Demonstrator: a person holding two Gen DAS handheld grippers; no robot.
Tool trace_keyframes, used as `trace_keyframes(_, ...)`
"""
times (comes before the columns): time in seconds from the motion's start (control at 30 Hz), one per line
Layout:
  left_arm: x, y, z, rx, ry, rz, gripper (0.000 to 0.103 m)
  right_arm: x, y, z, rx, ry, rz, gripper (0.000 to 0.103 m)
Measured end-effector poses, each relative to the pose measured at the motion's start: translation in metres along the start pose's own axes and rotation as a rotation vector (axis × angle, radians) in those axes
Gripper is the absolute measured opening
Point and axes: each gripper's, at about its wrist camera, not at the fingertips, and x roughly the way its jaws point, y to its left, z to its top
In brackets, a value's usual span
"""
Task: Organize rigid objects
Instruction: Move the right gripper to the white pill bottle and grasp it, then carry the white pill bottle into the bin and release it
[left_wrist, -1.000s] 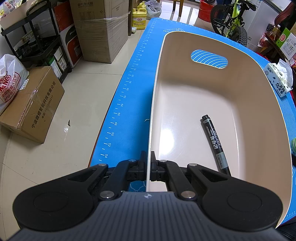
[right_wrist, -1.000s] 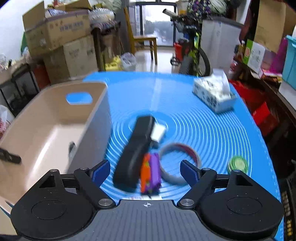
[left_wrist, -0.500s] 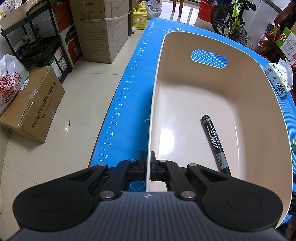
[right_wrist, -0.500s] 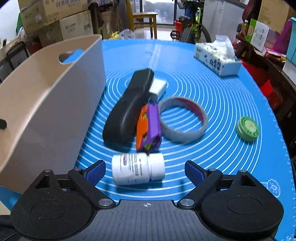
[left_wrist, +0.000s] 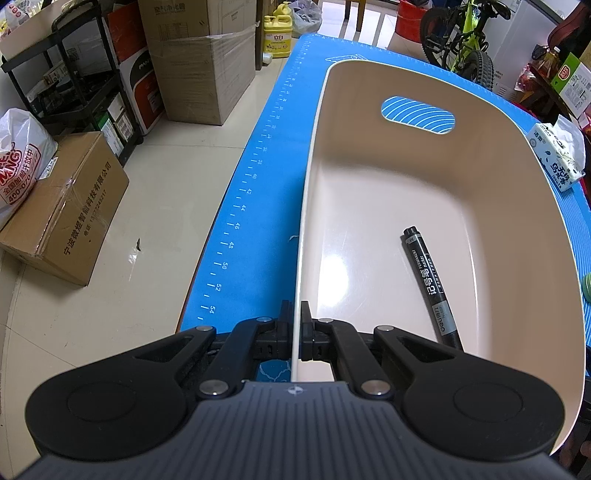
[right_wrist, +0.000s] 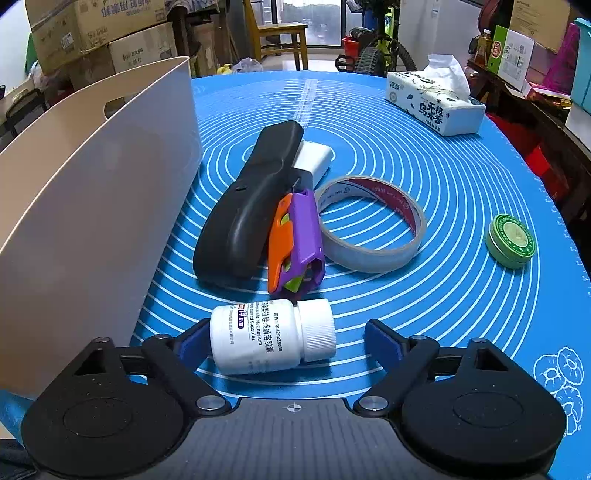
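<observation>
Beige plastic bin (left_wrist: 480, 177) and loose items on a blue mat.
A black marker (left_wrist: 430, 286) lies inside the bin. Beside the bin lie a white pill bottle (right_wrist: 271, 336) on its side, a black remote (right_wrist: 251, 206), an orange-purple folding toy (right_wrist: 295, 240), a tape roll (right_wrist: 369, 225) and a green tin (right_wrist: 511, 240).

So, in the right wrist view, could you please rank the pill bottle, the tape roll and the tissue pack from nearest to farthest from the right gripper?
1. Pill bottle: lying on its side between the open fingers of the right gripper.
2. Tape roll: mid-mat, ahead and slightly right.
3. Tissue pack: far end of the mat, to the right.
</observation>
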Motion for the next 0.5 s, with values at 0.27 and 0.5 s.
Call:
trace_keyframes(0.27, 0.0000, -0.0029, 0.0007, 0.001, 0.001, 0.003, 0.004, -0.0030, 0.0019, 0.0021, -0.029, -0.025, 0.034, 0.064)
trace_keyframes(0.5, 0.0001, -0.0026, 0.0007, 0.001, 0.001, 0.003, 0.004, -0.0085, 0.0019, 0.0013, -0.033, -0.048, 0.006, 0.064)
